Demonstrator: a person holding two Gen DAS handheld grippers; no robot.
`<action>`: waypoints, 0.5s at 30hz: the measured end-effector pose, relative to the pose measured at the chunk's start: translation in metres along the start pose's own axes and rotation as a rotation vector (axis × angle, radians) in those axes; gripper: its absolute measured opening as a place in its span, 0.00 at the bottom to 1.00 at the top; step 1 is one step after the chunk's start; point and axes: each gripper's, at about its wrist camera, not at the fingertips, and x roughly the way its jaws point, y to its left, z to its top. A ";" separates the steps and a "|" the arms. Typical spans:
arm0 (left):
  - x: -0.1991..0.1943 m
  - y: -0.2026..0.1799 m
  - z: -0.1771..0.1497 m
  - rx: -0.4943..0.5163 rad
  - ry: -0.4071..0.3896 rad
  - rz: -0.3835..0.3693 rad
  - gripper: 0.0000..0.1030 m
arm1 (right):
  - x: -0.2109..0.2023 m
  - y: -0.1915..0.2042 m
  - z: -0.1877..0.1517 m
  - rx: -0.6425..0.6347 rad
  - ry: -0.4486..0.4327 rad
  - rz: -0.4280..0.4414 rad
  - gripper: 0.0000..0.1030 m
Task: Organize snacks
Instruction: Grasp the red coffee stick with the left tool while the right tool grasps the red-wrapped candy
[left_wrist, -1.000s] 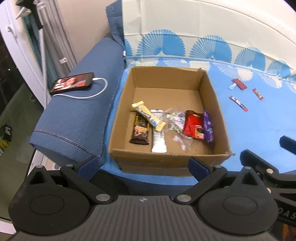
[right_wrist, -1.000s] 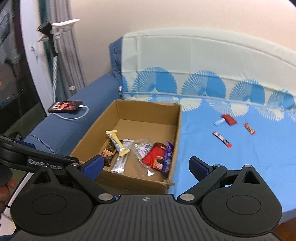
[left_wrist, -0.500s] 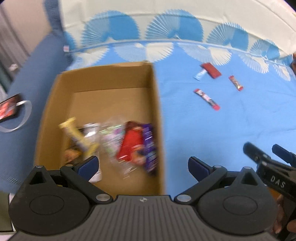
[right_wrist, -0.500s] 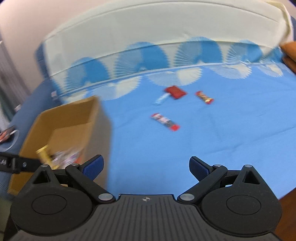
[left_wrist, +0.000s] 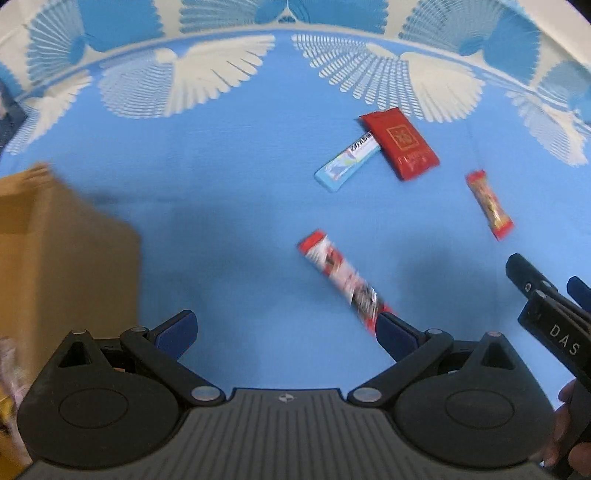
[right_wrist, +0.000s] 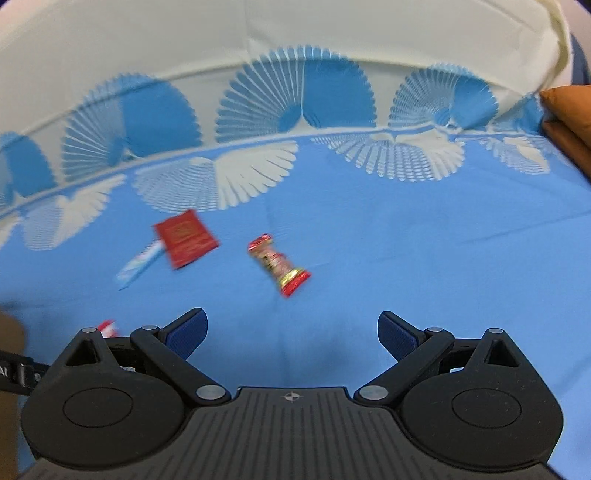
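Observation:
Several snacks lie on the blue sheet. In the left wrist view a red-and-white bar (left_wrist: 341, 278) lies just ahead of my open, empty left gripper (left_wrist: 286, 330), its near end by the right fingertip. Farther off lie a red packet (left_wrist: 400, 142), a light-blue stick (left_wrist: 347, 162) and a small red candy bar (left_wrist: 489, 205). The cardboard box (left_wrist: 62, 266) is at the left. In the right wrist view my right gripper (right_wrist: 291, 330) is open and empty, with the small red candy bar (right_wrist: 279, 264) just ahead, and the red packet (right_wrist: 184, 238) and light-blue stick (right_wrist: 140, 264) to the left.
The sofa's white-and-blue fan-patterned back (right_wrist: 295, 74) rises behind the sheet. An orange cushion (right_wrist: 570, 110) sits at the far right. The right gripper's body (left_wrist: 554, 325) shows at the right edge of the left wrist view.
Both grippers have swung right, away from the cardboard box, and closer to the loose snacks on the sheet. Both stay open and empty.

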 end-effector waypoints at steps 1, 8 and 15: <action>0.010 -0.003 0.005 -0.005 0.007 0.001 1.00 | 0.012 0.000 0.004 -0.006 0.004 0.002 0.96; 0.064 -0.013 0.019 -0.054 0.074 -0.010 1.00 | 0.089 0.003 0.019 -0.076 0.025 -0.003 0.98; 0.063 -0.014 0.016 -0.052 0.041 -0.011 1.00 | 0.092 0.004 0.010 -0.112 -0.076 0.001 1.00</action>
